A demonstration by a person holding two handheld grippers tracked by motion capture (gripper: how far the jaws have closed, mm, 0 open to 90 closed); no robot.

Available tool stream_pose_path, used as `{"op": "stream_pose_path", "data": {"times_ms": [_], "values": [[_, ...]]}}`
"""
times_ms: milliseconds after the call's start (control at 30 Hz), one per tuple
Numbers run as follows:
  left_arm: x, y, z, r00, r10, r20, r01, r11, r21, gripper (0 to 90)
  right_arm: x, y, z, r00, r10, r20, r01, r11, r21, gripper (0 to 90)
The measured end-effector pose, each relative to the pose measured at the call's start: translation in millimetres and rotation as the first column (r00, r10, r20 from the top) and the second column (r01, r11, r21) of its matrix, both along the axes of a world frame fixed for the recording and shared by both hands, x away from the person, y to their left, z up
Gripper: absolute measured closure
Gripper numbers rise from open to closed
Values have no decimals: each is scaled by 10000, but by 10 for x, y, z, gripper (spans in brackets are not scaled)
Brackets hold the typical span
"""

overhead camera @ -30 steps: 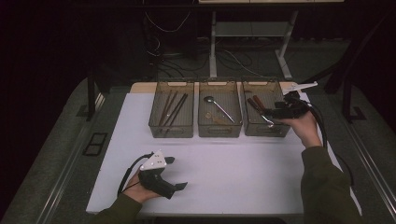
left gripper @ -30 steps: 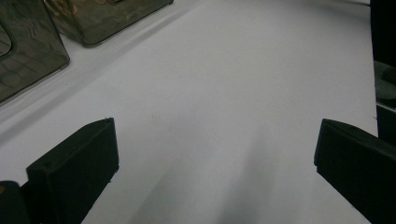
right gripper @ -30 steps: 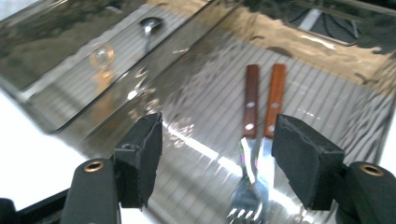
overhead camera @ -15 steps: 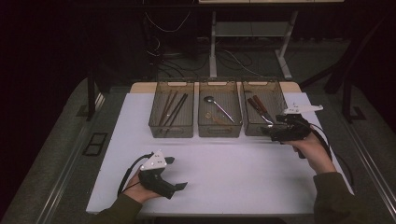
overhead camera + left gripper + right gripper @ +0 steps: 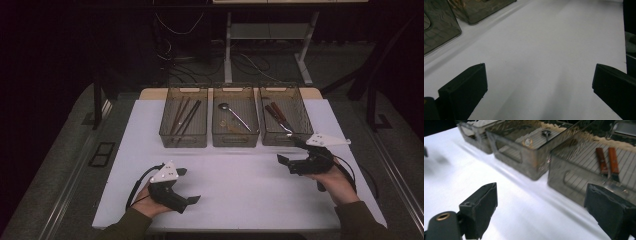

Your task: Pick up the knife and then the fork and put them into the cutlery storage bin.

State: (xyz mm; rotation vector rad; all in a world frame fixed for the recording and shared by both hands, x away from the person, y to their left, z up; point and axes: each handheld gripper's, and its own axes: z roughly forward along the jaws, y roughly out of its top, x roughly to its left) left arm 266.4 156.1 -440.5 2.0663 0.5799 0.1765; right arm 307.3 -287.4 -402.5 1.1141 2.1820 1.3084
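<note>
Three smoky clear bins stand in a row at the back of the white table top (image 5: 240, 195). The left bin (image 5: 183, 139) holds dark chopsticks (image 5: 184, 116), the middle bin (image 5: 235, 140) a spoon (image 5: 234, 116), and the right bin (image 5: 276, 139) brown-handled knives (image 5: 276, 113). My right gripper (image 5: 287, 151) hovers just in front of the right bin; its jaws have just been opening and nothing is between them. In the right gripper view the gripper (image 5: 541, 195) faces the knives (image 5: 607, 161) through the bin wall. My left gripper (image 5: 189, 185) rests open and empty near the front left edge.
Between the left gripper's (image 5: 540, 75) jaws there is bare white table, with a bin corner (image 5: 439, 30) at the upper left. Beyond the table are dark floor, cables and a desk frame (image 5: 270, 45). Grey floor flanks both sides.
My right gripper has come back from above the right bin toward the person and lower, to just in front of the bin, with jaws wider apart. The left gripper has stayed put.
</note>
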Motion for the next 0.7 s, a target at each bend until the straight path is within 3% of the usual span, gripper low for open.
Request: {"op": "stream_pose_path", "data": {"times_ms": [267,700], "values": [[2,5,4,10000,-21,12,21,10000,30,0,-261,30,-188,9995,310,90,-314,9987,397,120],[-2,16,15,9999,-25,104,24,10000,60,0,-536,41,-420,9952,886,-423,-898,9956,-269,120]]}}
